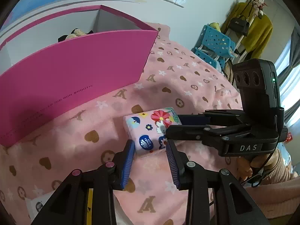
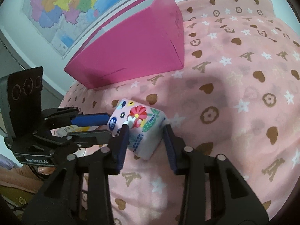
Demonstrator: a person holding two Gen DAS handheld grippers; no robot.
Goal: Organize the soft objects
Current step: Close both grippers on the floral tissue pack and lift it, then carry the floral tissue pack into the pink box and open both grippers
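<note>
A soft tissue pack (image 1: 150, 129) with a flower print lies on the pink bedspread; it also shows in the right wrist view (image 2: 139, 129). My left gripper (image 1: 150, 147) is open, its blue pads either side of the pack's near end. My right gripper (image 2: 146, 131) is open too, straddling the pack's other end; in the left wrist view it reaches in from the right (image 1: 173, 124). In the right wrist view my left gripper (image 2: 110, 126) reaches in from the left. A pink open box (image 1: 75, 71) stands behind, with plush items inside.
The bed (image 2: 234, 93) has a pink blanket with hearts and flowers. A blue plastic rack (image 1: 215, 46) and a coat stand with yellow clothes (image 1: 253, 30) are beyond the bed. A map (image 2: 65, 5) hangs on the wall behind the box (image 2: 135, 45).
</note>
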